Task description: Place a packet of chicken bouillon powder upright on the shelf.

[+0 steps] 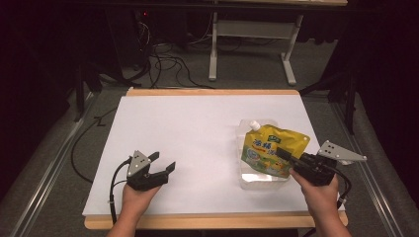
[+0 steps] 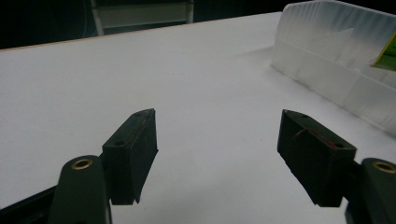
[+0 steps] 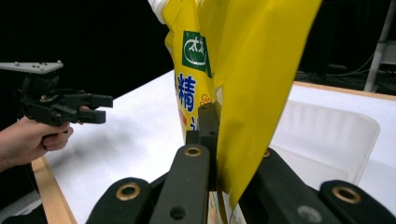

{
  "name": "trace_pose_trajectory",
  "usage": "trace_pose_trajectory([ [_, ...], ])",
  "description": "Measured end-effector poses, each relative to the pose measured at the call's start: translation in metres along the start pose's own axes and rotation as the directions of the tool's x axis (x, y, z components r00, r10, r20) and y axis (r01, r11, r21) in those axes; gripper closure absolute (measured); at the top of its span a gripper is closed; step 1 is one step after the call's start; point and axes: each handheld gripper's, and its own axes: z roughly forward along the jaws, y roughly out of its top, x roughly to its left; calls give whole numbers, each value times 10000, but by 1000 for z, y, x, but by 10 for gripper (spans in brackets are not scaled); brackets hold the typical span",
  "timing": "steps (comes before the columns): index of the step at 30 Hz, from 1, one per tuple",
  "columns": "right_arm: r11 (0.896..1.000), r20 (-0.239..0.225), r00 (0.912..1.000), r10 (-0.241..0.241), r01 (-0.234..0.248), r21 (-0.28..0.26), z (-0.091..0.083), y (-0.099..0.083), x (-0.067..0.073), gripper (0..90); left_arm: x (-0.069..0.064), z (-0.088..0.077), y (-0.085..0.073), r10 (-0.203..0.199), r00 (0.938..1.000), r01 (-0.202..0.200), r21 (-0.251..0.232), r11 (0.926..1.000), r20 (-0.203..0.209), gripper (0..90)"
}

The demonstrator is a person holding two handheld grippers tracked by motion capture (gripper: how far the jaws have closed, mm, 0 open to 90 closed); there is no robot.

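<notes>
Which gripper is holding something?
The right gripper: its jaws are shut on the yellow spouted pouch over the clear plastic bin. The left gripper is open, empty.

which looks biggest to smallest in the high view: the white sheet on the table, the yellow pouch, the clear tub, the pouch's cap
1. White sheet, by far the largest.
2. Yellow pouch and clear tub: unsure, since the pouch hides much of the tub.
3. Cap, the smallest.

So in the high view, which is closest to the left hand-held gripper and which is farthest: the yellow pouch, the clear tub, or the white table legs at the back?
From the left hand-held gripper:
1. Clear tub, to its right on the table.
2. Yellow pouch, over the tub; too close to the tub to call.
3. White table legs, on the floor beyond the table.
</notes>
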Motion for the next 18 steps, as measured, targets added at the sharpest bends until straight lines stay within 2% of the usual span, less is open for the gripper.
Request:
trace_pose_trajectory([
  [8, 9997, -15, 10000, 54, -53, 257, 4, -6, 0, 900, 0, 0, 0, 14, 10000, -15, 18, 10000, 51, 291],
  [18, 9983, 262, 9997, -2, -13, 587, 11, -13, 1, 900, -2, 1, 0, 98, 9999, -98, 29, 9999, 117, 291],
])
